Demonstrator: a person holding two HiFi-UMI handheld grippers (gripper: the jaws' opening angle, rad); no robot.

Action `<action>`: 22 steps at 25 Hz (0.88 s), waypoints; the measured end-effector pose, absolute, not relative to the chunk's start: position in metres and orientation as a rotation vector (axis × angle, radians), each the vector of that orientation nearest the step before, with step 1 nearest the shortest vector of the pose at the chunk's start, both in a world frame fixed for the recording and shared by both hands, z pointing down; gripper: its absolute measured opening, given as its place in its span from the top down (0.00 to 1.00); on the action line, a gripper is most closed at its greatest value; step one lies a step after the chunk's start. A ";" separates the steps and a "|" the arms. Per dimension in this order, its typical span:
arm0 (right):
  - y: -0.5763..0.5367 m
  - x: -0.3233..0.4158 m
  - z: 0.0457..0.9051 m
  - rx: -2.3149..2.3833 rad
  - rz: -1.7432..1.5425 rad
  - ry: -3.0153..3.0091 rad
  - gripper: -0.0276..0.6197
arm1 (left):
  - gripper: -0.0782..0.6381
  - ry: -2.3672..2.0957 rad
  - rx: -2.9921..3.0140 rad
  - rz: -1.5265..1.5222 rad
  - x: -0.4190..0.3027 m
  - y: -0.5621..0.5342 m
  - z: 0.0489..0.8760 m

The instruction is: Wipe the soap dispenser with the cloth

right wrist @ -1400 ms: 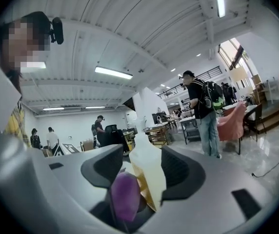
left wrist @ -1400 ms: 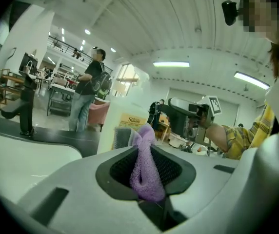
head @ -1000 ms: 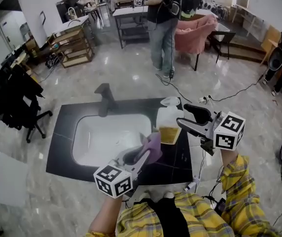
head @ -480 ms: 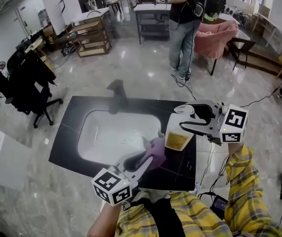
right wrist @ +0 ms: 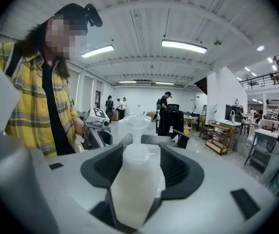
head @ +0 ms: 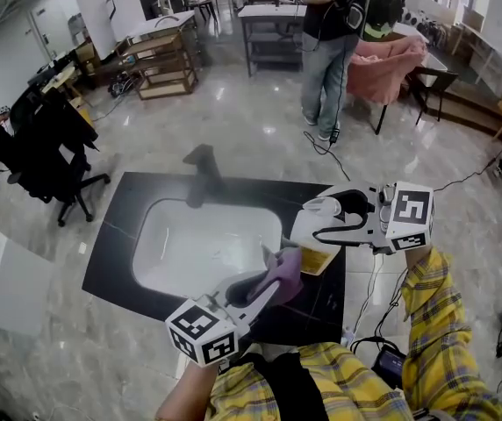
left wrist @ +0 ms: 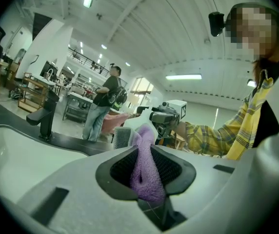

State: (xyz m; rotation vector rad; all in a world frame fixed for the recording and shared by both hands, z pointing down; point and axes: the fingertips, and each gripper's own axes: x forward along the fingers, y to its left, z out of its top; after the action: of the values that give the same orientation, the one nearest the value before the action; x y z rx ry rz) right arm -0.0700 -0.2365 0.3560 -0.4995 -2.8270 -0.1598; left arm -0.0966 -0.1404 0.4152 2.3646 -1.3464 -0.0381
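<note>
The white soap dispenser (head: 317, 235), with a yellow label and a pump top, hangs tilted above the counter's right side, and my right gripper (head: 321, 228) is shut on it. In the right gripper view the soap dispenser (right wrist: 134, 189) fills the space between the jaws, pump end pointing away. My left gripper (head: 264, 283) is shut on a purple cloth (head: 283, 274) just below and left of the bottle; the cloth's top reaches the bottle's lower edge. The purple cloth (left wrist: 147, 167) stands up between the jaws in the left gripper view.
A black countertop (head: 119, 226) holds a white sink basin (head: 203, 248) with a dark faucet (head: 203, 169) behind it. A person (head: 330, 42) stands beyond the counter near tables and a pink chair (head: 383, 64). A black office chair (head: 53, 147) stands at the left.
My right gripper has brought the dispenser left and lower and tipped it further. The left gripper with the cloth has risen slightly, so the cloth now meets the bottle's underside.
</note>
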 end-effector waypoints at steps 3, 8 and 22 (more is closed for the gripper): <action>-0.236 -0.071 0.357 -0.546 -0.150 -2.815 0.60 | 0.80 -1.347 2.358 -0.037 -0.097 -0.144 0.416; -0.231 -0.076 0.356 -0.630 -0.165 -2.784 0.60 | 0.80 -1.341 2.350 -0.031 -0.098 -0.150 0.418; -0.233 -0.075 0.357 -0.514 0.006 -2.917 0.71 | 0.80 -1.341 2.355 -0.036 -0.108 -0.157 0.421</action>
State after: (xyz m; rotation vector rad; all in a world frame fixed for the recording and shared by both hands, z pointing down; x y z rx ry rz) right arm -0.0753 -0.2329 0.3572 -0.5137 -2.9168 0.0064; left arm -0.1081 -0.1574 0.4205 2.3552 -1.3414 -0.0360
